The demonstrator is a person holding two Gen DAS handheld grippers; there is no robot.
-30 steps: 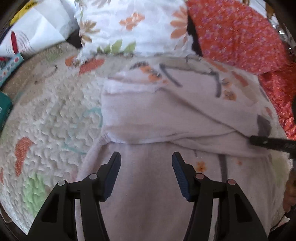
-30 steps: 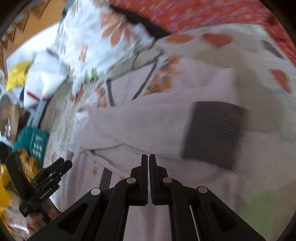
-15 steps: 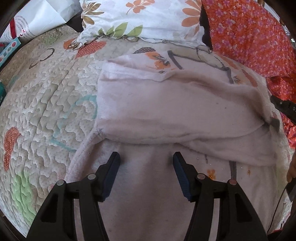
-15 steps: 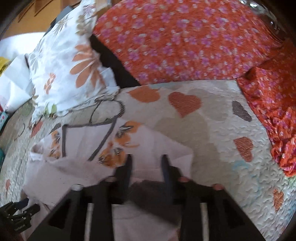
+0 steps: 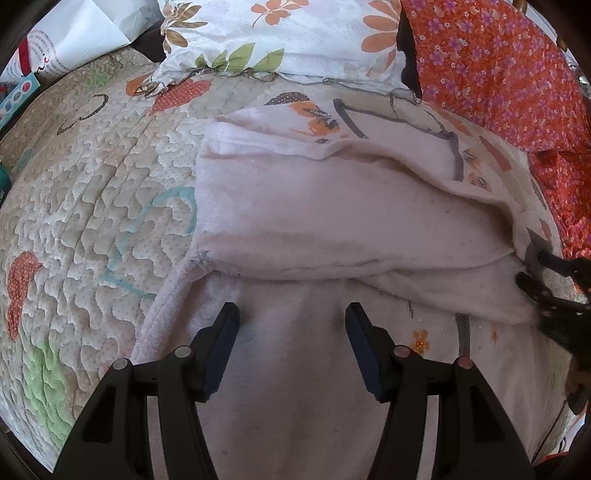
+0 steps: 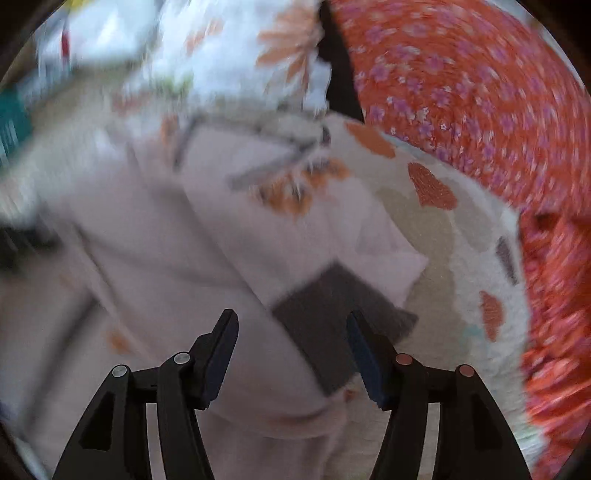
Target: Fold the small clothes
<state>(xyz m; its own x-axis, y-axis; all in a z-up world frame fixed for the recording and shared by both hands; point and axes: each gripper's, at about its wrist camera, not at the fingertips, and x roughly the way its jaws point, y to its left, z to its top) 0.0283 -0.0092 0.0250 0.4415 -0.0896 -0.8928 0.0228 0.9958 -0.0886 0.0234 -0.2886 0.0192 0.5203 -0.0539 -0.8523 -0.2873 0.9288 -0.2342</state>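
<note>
A pale pink fleece garment [image 5: 314,221] lies on the quilted bedspread [image 5: 92,203], one sleeve folded across its body. My left gripper [image 5: 291,314] hovers open over the garment's lower half, nothing between its fingers. In the blurred right wrist view, my right gripper [image 6: 291,321] is over the sleeve's grey cuff [image 6: 332,325]. Its jaws are opening; the cuff lies between and below them and the pads do not press it. The right gripper [image 5: 535,271] also shows at the right edge of the left wrist view, at the sleeve's end.
A white floral pillow [image 5: 295,33] lies just behind the garment. Orange-red flowered cloth [image 5: 498,66] is heaped at the back right. A white paper bag [image 5: 74,37] and a teal box [image 6: 11,122] sit at the far left.
The right gripper, shut a second ago, has spread its jaws and rolled; the grey cuff now lies free under it. The left gripper has stayed put, open.
</note>
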